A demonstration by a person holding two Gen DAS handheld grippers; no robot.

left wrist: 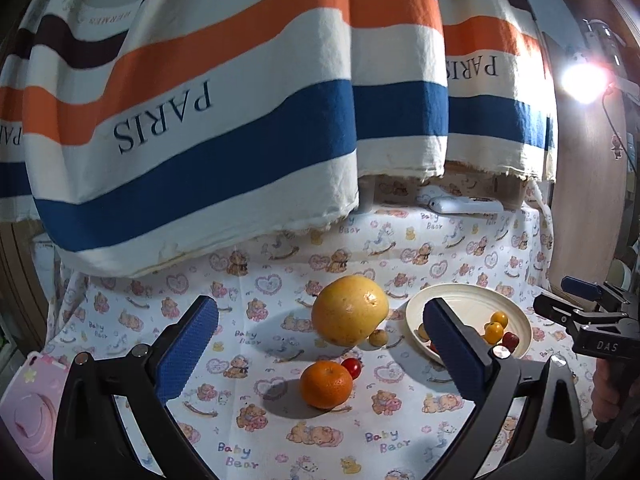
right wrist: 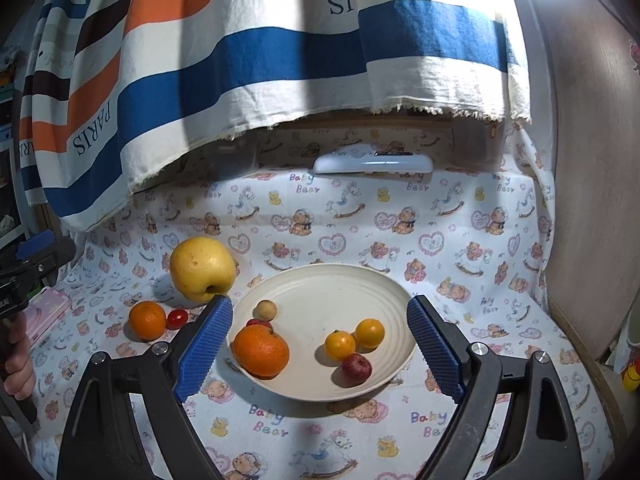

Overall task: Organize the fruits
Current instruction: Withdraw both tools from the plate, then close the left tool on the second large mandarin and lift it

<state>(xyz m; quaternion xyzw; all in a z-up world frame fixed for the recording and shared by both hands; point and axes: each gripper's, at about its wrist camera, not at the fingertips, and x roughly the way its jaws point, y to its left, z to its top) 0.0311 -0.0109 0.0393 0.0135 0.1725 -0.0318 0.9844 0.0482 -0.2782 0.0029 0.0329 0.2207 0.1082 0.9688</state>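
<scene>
Both grippers hang wide open over the bear-print tablecloth (right wrist: 360,216), and neither has hold of anything. The right gripper (right wrist: 320,344) stands with its blue pads spread to either side of the cream plate (right wrist: 320,280), nothing pressed between them. On that plate sits a big orange (right wrist: 261,350) at the near left edge, with a red fruit (right wrist: 259,323) tucked just behind it and a small tan fruit (right wrist: 266,310) beyond. Over on the right half of the plate, two yellow cherry tomatoes (right wrist: 354,339) sit touching, and a dark red fruit (right wrist: 356,368) lies just in front of them.

The left gripper (left wrist: 320,352) is equally spread, empty, pointing at what remains on the cloth: a second orange (left wrist: 326,384) with a red cherry tomato (left wrist: 352,366) right against it, and behind them the large yellow grapefruit (left wrist: 349,310), beside the plate's left rim. A small tan fruit (left wrist: 378,337) nestles against the grapefruit. A striped cloth (left wrist: 200,120) hangs behind, and a white device (right wrist: 372,164) lies at the table's back.
</scene>
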